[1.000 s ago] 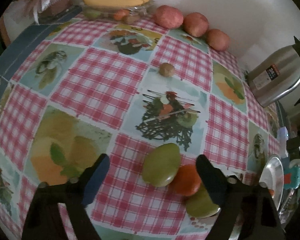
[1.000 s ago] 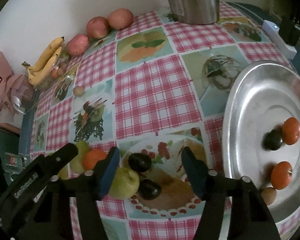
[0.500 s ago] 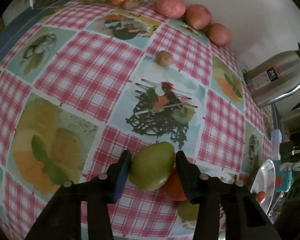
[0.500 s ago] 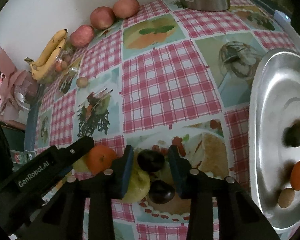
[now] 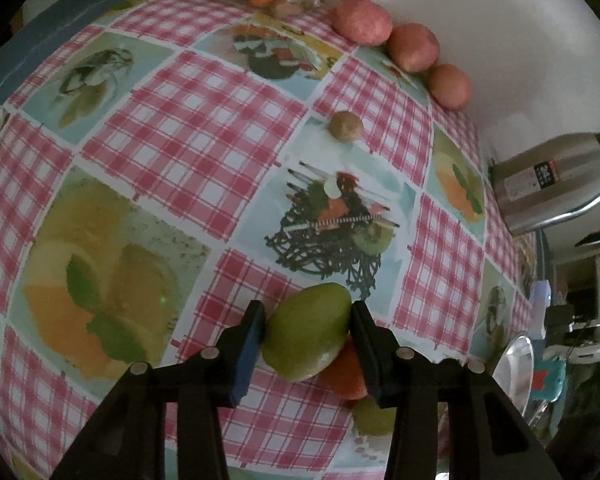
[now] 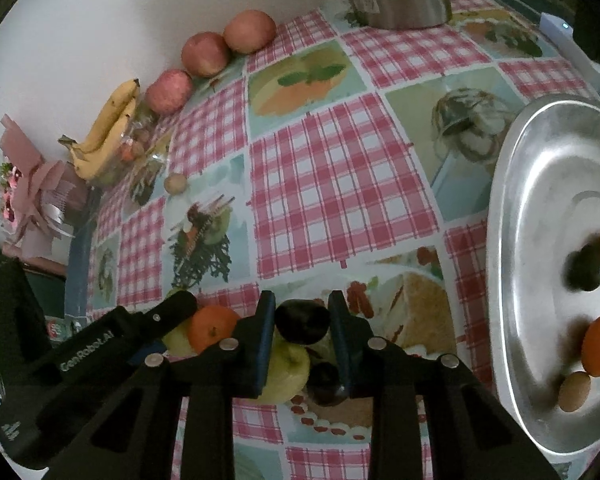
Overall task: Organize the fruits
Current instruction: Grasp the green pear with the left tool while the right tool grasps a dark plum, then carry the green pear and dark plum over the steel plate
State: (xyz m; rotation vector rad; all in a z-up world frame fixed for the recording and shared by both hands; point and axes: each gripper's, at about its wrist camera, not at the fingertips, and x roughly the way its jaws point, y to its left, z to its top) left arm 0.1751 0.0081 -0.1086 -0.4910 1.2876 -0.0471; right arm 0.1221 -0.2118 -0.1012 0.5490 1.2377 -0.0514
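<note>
Bench (image 6: 332, 184) with a checked cloth holds it all. Right of the right hand-held gripper (image 6: 302, 330) lies a big silver plate (image 6: 512, 248). Left hand-held gripper (image 5: 308, 330) has just squeezed in and grips a green mango (image 5: 306, 332); an orange (image 5: 342, 372) sits just behind it. Right one clamps a dark plum (image 6: 302, 320) above a green apple (image 6: 286, 376).

Shiny metal tray (image 6: 516, 208), glossy checked tablecloth (image 6: 332, 184).
</note>
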